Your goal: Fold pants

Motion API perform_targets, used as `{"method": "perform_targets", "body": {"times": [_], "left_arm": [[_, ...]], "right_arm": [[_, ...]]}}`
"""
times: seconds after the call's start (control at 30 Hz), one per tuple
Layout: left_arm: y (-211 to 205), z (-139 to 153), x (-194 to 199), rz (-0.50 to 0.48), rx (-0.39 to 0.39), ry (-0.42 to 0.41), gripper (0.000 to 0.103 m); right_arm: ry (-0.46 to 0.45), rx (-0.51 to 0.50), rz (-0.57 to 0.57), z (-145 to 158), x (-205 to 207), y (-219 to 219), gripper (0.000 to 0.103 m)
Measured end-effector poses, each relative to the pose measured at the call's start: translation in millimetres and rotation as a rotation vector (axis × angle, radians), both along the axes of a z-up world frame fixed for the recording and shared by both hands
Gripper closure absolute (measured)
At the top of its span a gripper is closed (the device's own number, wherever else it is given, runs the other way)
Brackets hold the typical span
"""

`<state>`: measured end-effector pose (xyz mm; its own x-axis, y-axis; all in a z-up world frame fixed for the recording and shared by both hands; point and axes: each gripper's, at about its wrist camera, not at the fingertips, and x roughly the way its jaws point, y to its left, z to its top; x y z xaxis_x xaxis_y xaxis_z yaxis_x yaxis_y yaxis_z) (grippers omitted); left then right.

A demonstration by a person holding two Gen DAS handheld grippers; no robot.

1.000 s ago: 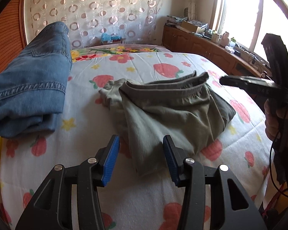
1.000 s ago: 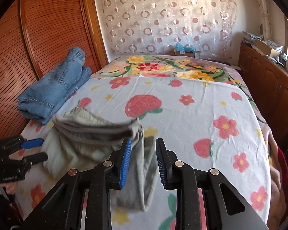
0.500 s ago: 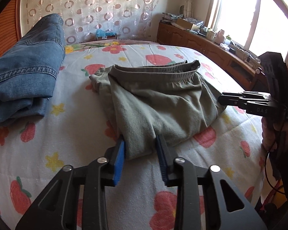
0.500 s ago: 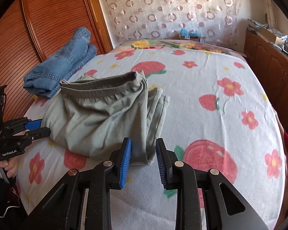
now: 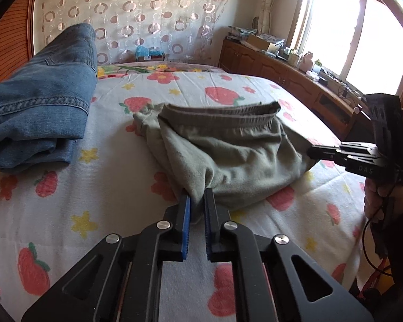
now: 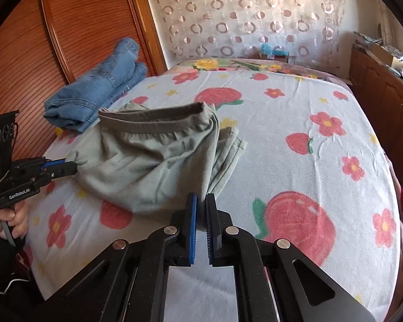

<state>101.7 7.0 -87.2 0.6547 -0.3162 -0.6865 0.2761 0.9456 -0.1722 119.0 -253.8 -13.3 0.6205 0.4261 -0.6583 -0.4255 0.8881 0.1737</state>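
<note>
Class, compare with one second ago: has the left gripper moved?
Yes. The left gripper advanced toward the grey-green pants, away from the bedsheet's near edge, and closed on their near corner.

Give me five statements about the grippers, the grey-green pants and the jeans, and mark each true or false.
1. The left gripper is shut on the grey-green pants. True.
2. The right gripper is open, clear of the cloth. False: it is shut on a near corner of the pants.
3. The jeans lie on top of the pants. False: they lie apart, by the wooden wall.
4. The waistband faces away from both grippers. True.
5. The bed sheet is plain white. False: it shows strawberries and flowers.
</note>
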Motion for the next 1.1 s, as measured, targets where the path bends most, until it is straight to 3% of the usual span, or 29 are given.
{"method": "perform_targets", "body": {"times": [0.43,0.77,0.87,1.0,1.1], "left_arm": [[1.1,12.8,-46.8,-0.063,-0.014,-0.006,0.094],[-6.3,5.4,-50.7,-0.044,0.05,-0.002,0.092],[-7.8,6.8,-51.8,-0.035,0.067,-0.023,0.083],[-6.4,10.1,-44.7,-0.011,0.068,-0.043,0.061],[-5.5,12.3,-35.4,-0.007,0.052,-0.041,0.057]], "right_arm": [[-0.027,0.007,0.027,12.8,-51.3,-10.6,0.101],[0.003,0.004,0.041,6.8,-62.5,-10.9,0.101],[-0.01,-0.005,0.029,11.0,-63.0,-11.0,0.1],[-0.045,0.003,0.021,19.4,-68.7,-7.8,0.1],[-0.065,0.006,0.006,25.5,-63.6,-8.8,0.095]]}}
